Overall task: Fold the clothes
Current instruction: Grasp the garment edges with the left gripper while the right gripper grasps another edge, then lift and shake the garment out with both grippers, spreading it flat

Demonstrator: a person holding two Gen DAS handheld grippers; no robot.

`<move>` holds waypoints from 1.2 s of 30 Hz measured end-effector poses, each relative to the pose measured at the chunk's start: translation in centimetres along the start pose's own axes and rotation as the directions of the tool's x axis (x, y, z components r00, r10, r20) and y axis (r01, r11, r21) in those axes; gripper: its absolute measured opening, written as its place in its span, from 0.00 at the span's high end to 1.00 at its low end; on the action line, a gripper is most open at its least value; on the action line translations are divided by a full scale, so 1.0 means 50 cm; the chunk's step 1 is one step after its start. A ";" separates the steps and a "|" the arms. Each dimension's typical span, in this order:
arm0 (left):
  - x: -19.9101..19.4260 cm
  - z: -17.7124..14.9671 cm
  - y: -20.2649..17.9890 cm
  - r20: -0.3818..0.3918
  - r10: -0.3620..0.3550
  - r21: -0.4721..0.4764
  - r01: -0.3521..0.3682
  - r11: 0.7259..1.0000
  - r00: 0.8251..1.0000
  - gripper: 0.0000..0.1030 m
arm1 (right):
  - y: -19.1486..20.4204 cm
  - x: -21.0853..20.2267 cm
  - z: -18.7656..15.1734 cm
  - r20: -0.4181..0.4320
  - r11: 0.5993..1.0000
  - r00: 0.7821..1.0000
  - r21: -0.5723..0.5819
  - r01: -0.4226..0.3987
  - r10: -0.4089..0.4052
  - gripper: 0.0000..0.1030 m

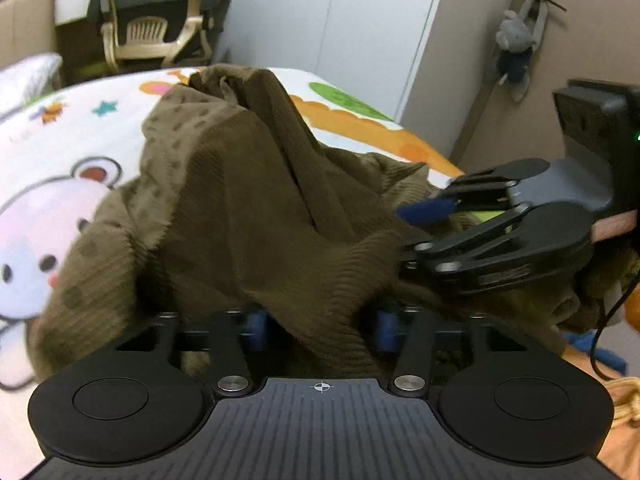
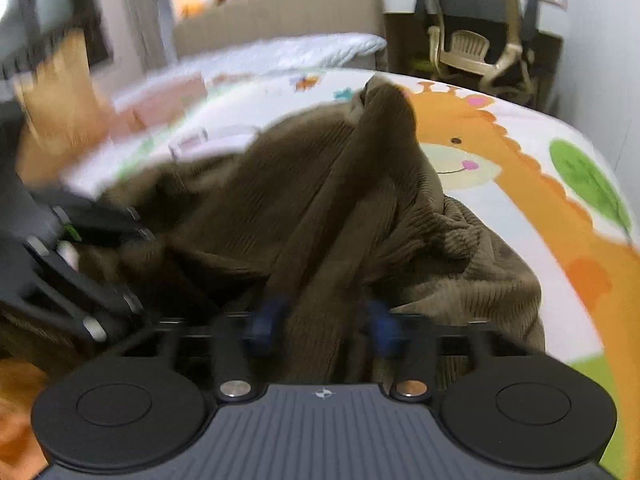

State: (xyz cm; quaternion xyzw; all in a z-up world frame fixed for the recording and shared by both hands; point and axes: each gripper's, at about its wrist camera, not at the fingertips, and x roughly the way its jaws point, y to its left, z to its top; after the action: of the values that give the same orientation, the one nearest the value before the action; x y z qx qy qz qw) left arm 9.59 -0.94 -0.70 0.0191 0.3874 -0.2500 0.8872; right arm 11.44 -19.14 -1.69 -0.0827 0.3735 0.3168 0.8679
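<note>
both hand-held grippers, left hand-held gripper (image 1: 320, 326) and right hand-held gripper (image 2: 322, 326), are pinching the rumpled brown garment (image 1: 248, 200) over the bed (image 1: 60, 140); best keeping the near edge taut and level.

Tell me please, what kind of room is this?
Probably a bedroom: a bed with a cartoon-animal sheet, a white pillow at its head, and a chair by a desk beyond.
</note>
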 end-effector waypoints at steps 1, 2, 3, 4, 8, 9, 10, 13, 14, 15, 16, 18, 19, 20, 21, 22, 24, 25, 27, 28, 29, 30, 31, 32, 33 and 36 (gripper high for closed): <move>-0.002 0.002 0.004 0.004 0.008 -0.006 -0.008 1.000 1.000 0.73 | 0.006 0.003 0.000 0.004 0.999 1.000 -0.031 0.005 -0.005 0.69; -0.008 0.008 0.005 0.018 0.015 -0.008 -0.015 1.000 1.000 0.77 | 0.010 0.005 0.010 0.008 0.998 1.000 -0.060 0.005 -0.004 0.78; -0.015 0.014 0.006 0.033 0.022 -0.009 -0.021 1.000 0.999 0.79 | 0.008 0.000 0.025 0.022 0.997 1.000 -0.082 0.013 -0.012 0.82; -0.032 0.027 0.016 0.061 0.038 -0.005 -0.037 0.999 0.997 0.81 | 0.006 -0.004 0.040 0.036 0.994 0.999 -0.104 0.023 -0.019 0.85; -0.089 0.091 0.093 0.181 0.159 -0.028 -0.157 0.987 0.971 0.83 | -0.053 -0.026 0.134 0.159 0.978 0.975 -0.109 0.177 -0.158 0.89; -0.100 0.108 0.123 0.205 0.199 -0.052 -0.192 0.980 0.958 0.83 | -0.074 -0.026 0.155 0.178 0.973 0.965 -0.090 0.212 -0.194 0.89; -0.112 0.125 0.153 0.227 0.238 -0.076 -0.226 0.971 0.944 0.84 | -0.095 -0.021 0.174 0.187 0.967 0.956 -0.074 0.242 -0.225 0.89; -0.127 0.149 0.257 0.259 0.385 -0.175 -0.349 0.921 0.886 0.84 | -0.150 0.012 0.203 0.175 0.954 0.942 -0.033 0.297 -0.287 0.89; -0.126 0.146 0.295 0.248 0.418 -0.218 -0.370 0.903 0.874 0.84 | -0.164 0.025 0.204 0.163 0.953 0.941 -0.020 0.304 -0.297 0.89; -0.125 0.143 0.333 0.235 0.451 -0.261 -0.391 0.883 0.861 0.84 | -0.179 0.039 0.206 0.151 0.951 0.940 -0.006 0.310 -0.306 0.89; -0.122 0.136 0.363 0.215 0.466 -0.296 -0.398 0.868 0.858 0.84 | -0.193 0.052 0.208 0.138 0.948 0.939 0.007 0.317 -0.315 0.88; -0.107 0.113 0.422 0.166 0.482 -0.360 -0.402 0.842 0.860 0.84 | -0.208 0.059 0.204 0.126 0.948 0.939 0.044 0.316 -0.319 0.82; -0.097 0.099 0.445 0.139 0.489 -0.385 -0.408 0.828 0.861 0.84 | -0.214 0.063 0.202 0.121 0.947 0.940 0.061 0.315 -0.320 0.75; -0.088 0.091 0.460 0.120 0.491 -0.399 -0.411 0.820 0.863 0.84 | -0.200 0.065 0.201 0.120 0.951 0.943 0.028 0.309 -0.310 0.66; -0.079 0.083 0.476 0.102 0.492 -0.412 -0.413 0.812 0.865 0.84 | -0.187 0.068 0.200 0.118 0.953 0.947 -0.005 0.302 -0.299 0.60; -0.070 0.075 0.492 0.084 0.493 -0.426 -0.416 0.803 0.866 0.84 | -0.173 0.071 0.199 0.117 0.955 0.950 -0.038 0.295 -0.289 0.51; -0.066 0.060 0.511 0.088 0.469 -0.464 -0.380 0.800 0.879 0.84 | -0.145 0.076 0.196 0.112 0.955 0.957 -0.103 0.279 -0.268 0.45; -0.067 0.056 0.514 0.097 0.460 -0.475 -0.365 0.801 0.883 0.84 | -0.132 0.079 0.195 0.110 0.953 0.960 -0.136 0.271 -0.258 0.43; -0.071 0.050 0.518 0.113 0.444 -0.492 -0.339 0.802 0.889 0.84 | -0.104 0.084 0.193 0.103 0.946 0.966 -0.201 0.254 -0.237 0.37; -0.074 0.047 0.520 0.119 0.438 -0.497 -0.328 0.803 0.891 0.84 | -0.090 0.087 0.191 0.099 0.941 0.969 -0.233 0.245 -0.227 0.37; -0.075 0.047 0.526 0.121 0.430 -0.500 -0.320 0.805 0.895 0.84 | -0.077 0.090 0.190 0.095 0.934 0.971 -0.266 0.237 -0.219 0.37; -0.076 0.049 0.531 0.123 0.425 -0.502 -0.313 0.806 0.897 0.84 | -0.077 0.109 0.179 0.094 0.891 0.954 -0.341 0.300 -0.285 0.37; -0.080 0.045 0.537 0.126 0.421 -0.501 -0.309 0.808 0.898 0.84 | -0.079 0.127 0.169 0.098 0.838 0.932 -0.412 0.357 -0.348 0.37; -0.083 0.043 0.540 0.130 0.419 -0.499 -0.306 0.811 0.899 0.84 | -0.107 0.140 0.169 0.095 0.814 0.910 -0.417 0.405 -0.404 0.37; -0.086 0.041 0.543 0.133 0.416 -0.497 -0.303 0.813 0.900 0.84 | -0.135 0.153 0.169 0.093 0.785 0.883 -0.421 0.453 -0.460 0.37; -0.066 0.050 0.554 0.121 0.411 -0.502 -0.302 0.810 0.903 0.82 | -0.234 0.174 0.197 0.167 0.667 0.757 -0.379 0.641 -0.632 0.32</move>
State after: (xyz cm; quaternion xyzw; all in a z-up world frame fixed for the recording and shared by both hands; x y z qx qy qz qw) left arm 22.08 24.10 -1.09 -0.1528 0.3233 0.0234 0.9336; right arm 29.01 -20.32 -1.91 -0.3862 0.2362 0.0666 0.8892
